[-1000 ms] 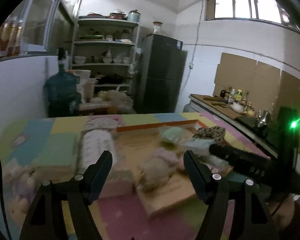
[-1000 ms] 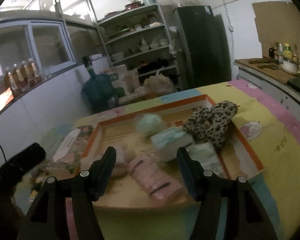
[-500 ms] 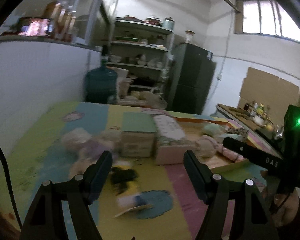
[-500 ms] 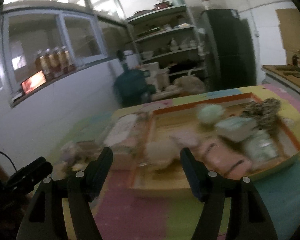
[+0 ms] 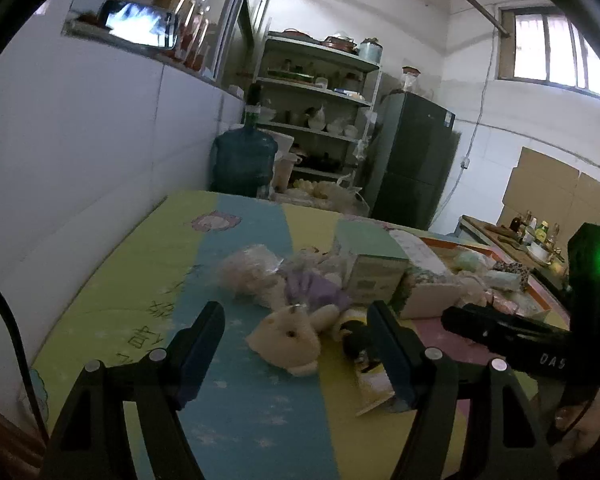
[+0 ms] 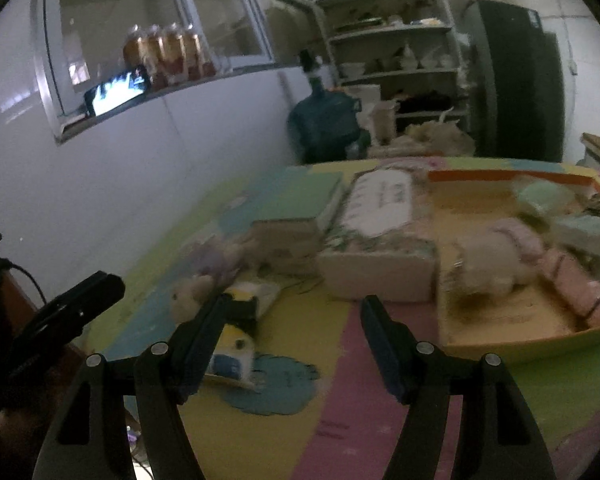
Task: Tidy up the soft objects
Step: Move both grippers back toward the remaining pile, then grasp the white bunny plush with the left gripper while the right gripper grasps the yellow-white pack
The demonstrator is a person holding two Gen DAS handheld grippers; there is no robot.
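Note:
A cream plush bear [image 5: 288,336] in a purple dress lies on the colourful foam mat [image 5: 240,420], and my open left gripper [image 5: 298,344] frames it from just in front. A bagged plush [image 5: 252,268] lies behind the bear. A small black-and-yellow toy on a card [image 5: 366,360] lies by the right finger. My right gripper [image 6: 294,324] is open over bare mat, with the carded toy [image 6: 236,320] at its left finger. The orange-rimmed tray [image 6: 512,344] at right holds a white plush [image 6: 492,260], a pink roll [image 6: 572,284], a green ball [image 6: 540,196] and other soft items.
A green-topped box [image 6: 300,204] and a floral box [image 6: 380,240] stand between the loose toys and the tray. A white wall runs along the mat's left edge. Behind the mat are a water jug [image 5: 244,160], shelves and a dark fridge [image 5: 412,160].
Both views have swung left, from over the tray to the loose toys on the mat. The right gripper's jaws have widened a little. Nothing was picked up.

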